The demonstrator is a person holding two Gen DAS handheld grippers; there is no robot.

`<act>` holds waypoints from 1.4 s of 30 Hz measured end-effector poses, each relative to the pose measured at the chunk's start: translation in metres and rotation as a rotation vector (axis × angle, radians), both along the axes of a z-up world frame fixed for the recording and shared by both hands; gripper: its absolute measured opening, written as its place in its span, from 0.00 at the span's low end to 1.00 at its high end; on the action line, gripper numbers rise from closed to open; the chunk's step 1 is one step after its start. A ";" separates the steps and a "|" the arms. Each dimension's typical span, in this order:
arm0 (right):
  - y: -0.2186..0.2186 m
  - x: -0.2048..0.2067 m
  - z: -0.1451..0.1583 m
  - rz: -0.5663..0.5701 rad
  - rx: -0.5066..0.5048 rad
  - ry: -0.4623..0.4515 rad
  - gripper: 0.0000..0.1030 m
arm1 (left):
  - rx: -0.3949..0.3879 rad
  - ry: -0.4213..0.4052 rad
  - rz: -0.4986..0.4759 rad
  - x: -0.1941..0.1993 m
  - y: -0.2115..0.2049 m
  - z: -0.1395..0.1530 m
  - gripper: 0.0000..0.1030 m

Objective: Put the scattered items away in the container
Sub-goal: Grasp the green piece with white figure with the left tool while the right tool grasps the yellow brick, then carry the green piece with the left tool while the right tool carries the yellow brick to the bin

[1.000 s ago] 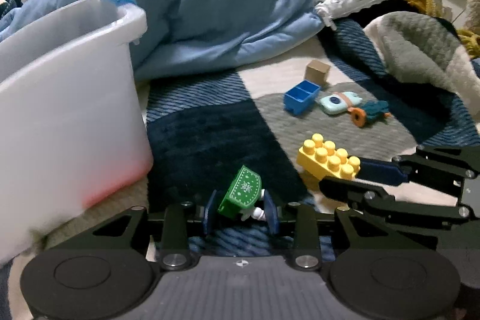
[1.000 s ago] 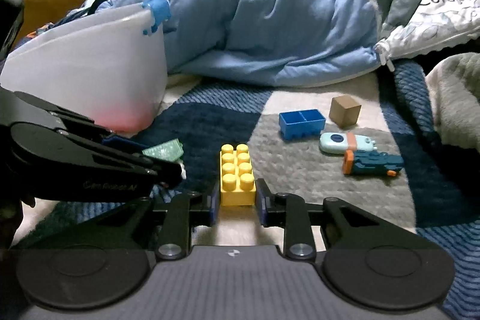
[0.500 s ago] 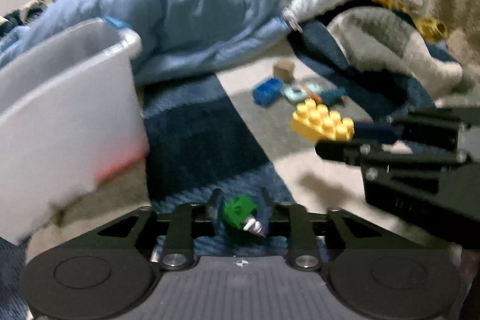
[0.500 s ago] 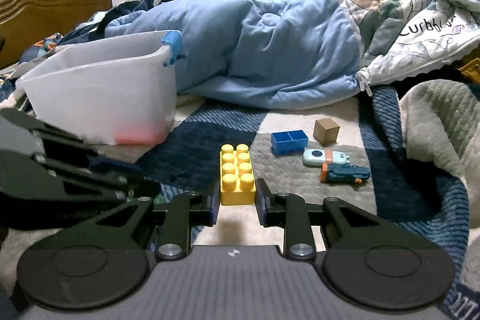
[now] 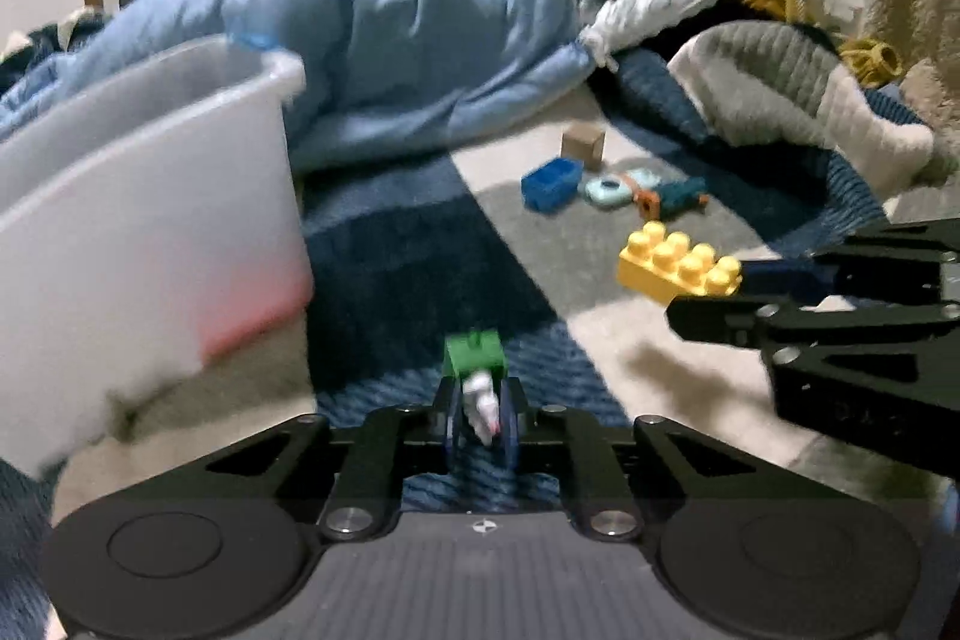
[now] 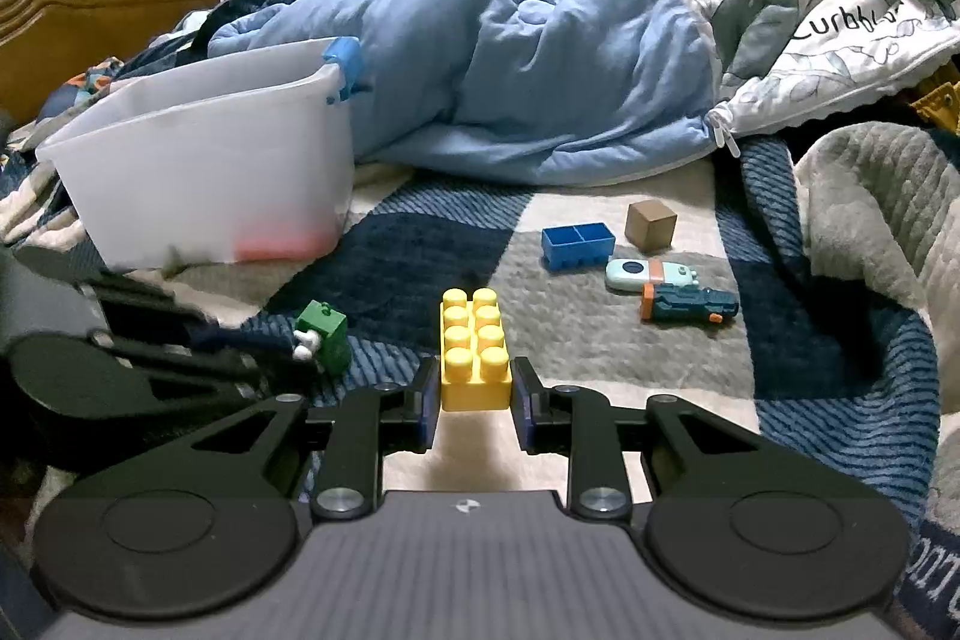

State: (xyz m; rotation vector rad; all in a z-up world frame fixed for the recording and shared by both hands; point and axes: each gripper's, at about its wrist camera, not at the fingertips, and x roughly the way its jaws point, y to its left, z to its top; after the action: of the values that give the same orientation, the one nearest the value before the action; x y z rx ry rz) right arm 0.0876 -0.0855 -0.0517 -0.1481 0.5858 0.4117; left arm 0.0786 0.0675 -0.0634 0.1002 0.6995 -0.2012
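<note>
Big light-blue duvet (image 6: pixel 540 58) heaped across the back of the bed, checked blue-and-cream blanket (image 6: pixel 420 250) spread under everything. White plastic tub (image 6: pixel 204 172) sits on the blanket at left, blue clip on its rim, something pink showing through near the bottom. Grey ribbed throw (image 6: pixel 870 196) bunched at right. Left gripper (image 5: pixel 480 403) jaws just closed, pinched tight on a small green toy (image 5: pixel 474 355) with a white part between the pads, held up off the blanket, near the tub's corner. Right gripper (image 6: pixel 475 397) clamped on a yellow studded brick (image 6: pixel 475 355), lifted, both pads pressing its sides. Loose on the blanket, well apart from the tub: blue open brick (image 6: pixel 577 245), brown cube (image 6: pixel 650 224) just behind it, pale teal toy (image 6: pixel 645 274) touching a dark teal-and-orange toy (image 6: pixel 687 303).
</note>
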 end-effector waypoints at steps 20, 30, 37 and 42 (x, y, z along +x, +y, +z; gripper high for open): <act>0.000 0.003 -0.001 -0.012 -0.011 0.005 0.28 | 0.002 0.045 0.076 0.020 -0.001 -0.016 0.23; 0.022 0.001 0.018 0.016 -0.060 -0.067 0.18 | -0.065 -0.026 0.099 0.007 0.030 0.037 0.23; 0.029 0.049 -0.021 -0.067 -0.040 0.067 0.59 | -0.102 0.016 0.133 0.005 0.039 0.027 0.23; 0.030 0.060 -0.034 -0.066 -0.061 0.115 0.26 | -0.090 -0.056 0.143 -0.006 0.053 0.064 0.23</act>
State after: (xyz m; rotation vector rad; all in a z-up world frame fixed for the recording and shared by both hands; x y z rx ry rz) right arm 0.1481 -0.0556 -0.0861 -0.1640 0.7153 0.3400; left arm 0.0729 0.1205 0.0008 -0.0301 0.6384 -0.0928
